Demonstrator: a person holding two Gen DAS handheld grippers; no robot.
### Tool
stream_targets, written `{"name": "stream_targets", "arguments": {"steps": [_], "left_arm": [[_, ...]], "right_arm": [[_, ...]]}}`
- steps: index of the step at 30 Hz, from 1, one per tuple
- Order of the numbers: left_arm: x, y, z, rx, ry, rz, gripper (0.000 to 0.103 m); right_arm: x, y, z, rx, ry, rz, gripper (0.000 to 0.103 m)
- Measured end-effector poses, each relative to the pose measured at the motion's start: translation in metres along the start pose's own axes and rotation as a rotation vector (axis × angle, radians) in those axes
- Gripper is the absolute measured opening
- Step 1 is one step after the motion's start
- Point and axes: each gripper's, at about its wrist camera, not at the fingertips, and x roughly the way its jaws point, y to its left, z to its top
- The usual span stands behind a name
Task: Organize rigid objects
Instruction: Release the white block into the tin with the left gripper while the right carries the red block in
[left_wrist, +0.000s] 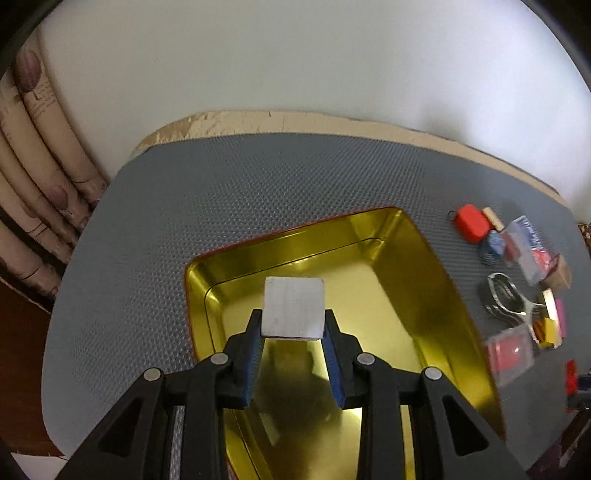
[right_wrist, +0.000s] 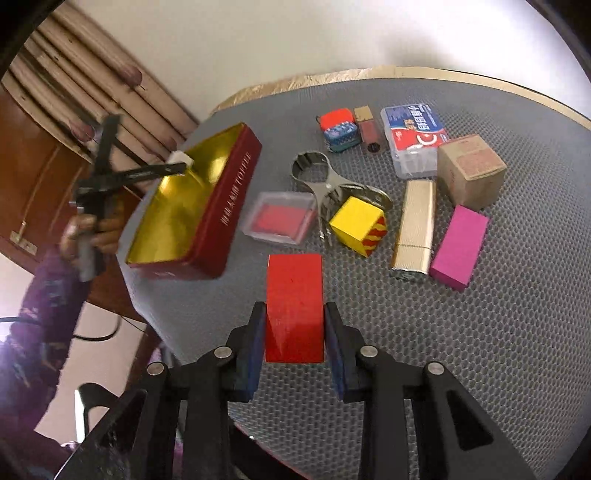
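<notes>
altogether one tin (right_wrist: 221, 206), two gripped blocks (right_wrist: 294, 306)

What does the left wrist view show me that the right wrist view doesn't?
Left wrist only: the left gripper up close, shut on a white square block above the gold-lined tin's floor.

Right wrist only: the right gripper shut on a red rectangular block, plus the brown cardboard box, gold ribbed case and the tin's red lettered side.

Both: the tin, the grey mat, the metal clamp tool, the yellow cube and the magenta block.
</notes>
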Motion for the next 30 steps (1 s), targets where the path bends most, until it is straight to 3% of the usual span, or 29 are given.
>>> {"name": "stream_targets", "arguments": {"steps": [5, 13, 16, 18, 22, 25, 27, 30], "left_arm": [[0.017, 0.002, 0.002, 0.040, 0.002, 0.077, 0.031], [0.015, 0.004, 0.003, 0.016, 0.018, 0.086, 0.031], [-0.009, 0.009, -0.004, -0.049, -0.035, 0.066, 0.032], [-0.038, 0.016, -0.017, -0.134, -0.116, 0.035, 0.039], [-0.082, 0.031, -0.056, -0.296, -0.215, -0.002, 0.040], [-0.099, 0.038, -0.088, -0.386, -0.238, -0.009, 0.040], [-0.105, 0.040, -0.106, -0.396, -0.222, 0.002, 0.040], [-0.113, 0.042, -0.137, -0.447, -0.213, 0.062, 0.040]], "right_arm": [[0.004, 0.022, 0.013, -0.013, -0.014, 0.036, 0.029], [0.021, 0.060, 0.035, -0.059, -0.028, 0.073, 0.029], [0.028, 0.074, 0.050, -0.080, -0.044, 0.092, 0.029], [0.035, 0.088, 0.062, -0.101, -0.055, 0.098, 0.029], [0.061, 0.120, 0.087, -0.159, -0.059, 0.110, 0.029], [0.088, 0.138, 0.103, -0.188, -0.045, 0.101, 0.029], [0.107, 0.146, 0.113, -0.187, -0.033, 0.091, 0.029], [0.138, 0.159, 0.127, -0.207, -0.010, 0.028, 0.029]]}}
